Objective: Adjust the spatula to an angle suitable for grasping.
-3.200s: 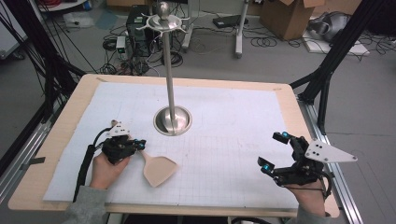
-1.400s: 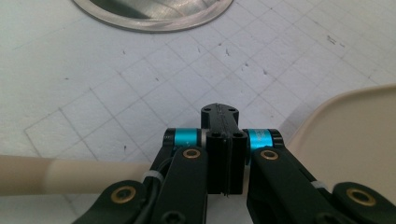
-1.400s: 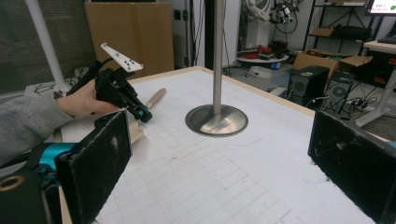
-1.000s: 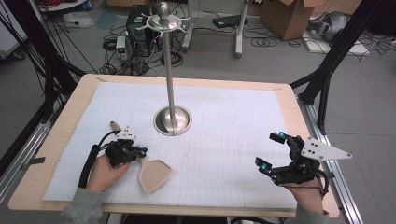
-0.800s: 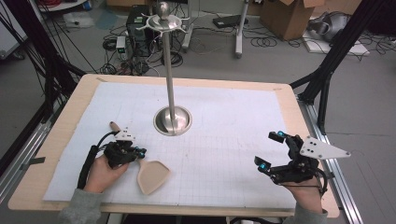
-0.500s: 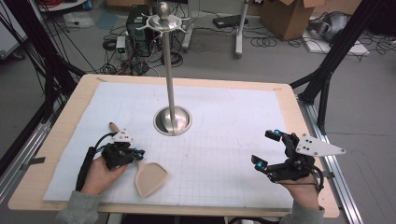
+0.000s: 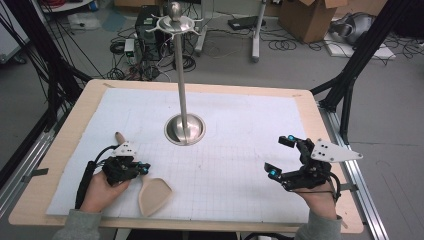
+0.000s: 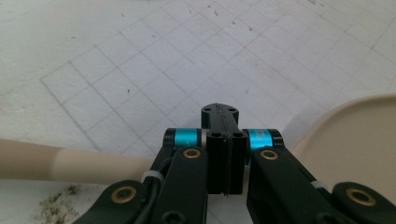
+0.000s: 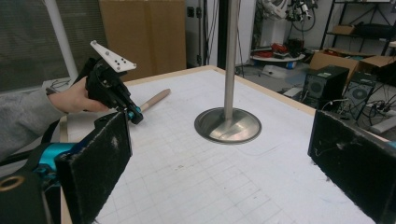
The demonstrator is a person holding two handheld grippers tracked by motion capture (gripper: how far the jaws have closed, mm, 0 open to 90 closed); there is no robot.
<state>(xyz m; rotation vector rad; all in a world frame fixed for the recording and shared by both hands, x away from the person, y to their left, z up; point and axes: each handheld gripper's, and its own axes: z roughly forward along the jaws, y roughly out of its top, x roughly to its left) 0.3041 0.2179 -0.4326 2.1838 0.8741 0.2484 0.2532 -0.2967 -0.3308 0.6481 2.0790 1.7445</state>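
Note:
A pale wooden spatula (image 7: 152, 195) lies on the white grid mat, handle end (image 7: 119, 135) pointing away, blade near the front edge. My left gripper (image 7: 142, 169) is shut and sits low across the spatula's neck; in the left gripper view its closed tips (image 8: 219, 112) reach past the handle (image 8: 70, 164), with the blade (image 8: 355, 140) at the right. Whether it touches the wood I cannot tell. My right gripper (image 7: 280, 156) is held open near the mat's right front, jaws wide apart (image 9: 219, 154), nothing between them.
A tall metal stand with a round base (image 7: 185, 129) and a hooked top (image 7: 174, 20) rises at the mat's centre, also seen ahead of the right gripper (image 9: 228, 125). Beyond the wooden table edge (image 7: 200, 89) are cables, boxes and black frame legs.
The spatula's blade has swung toward the front left edge while its handle end stayed put. My left gripper drifted nearer with it. The right gripper shifted slightly left.

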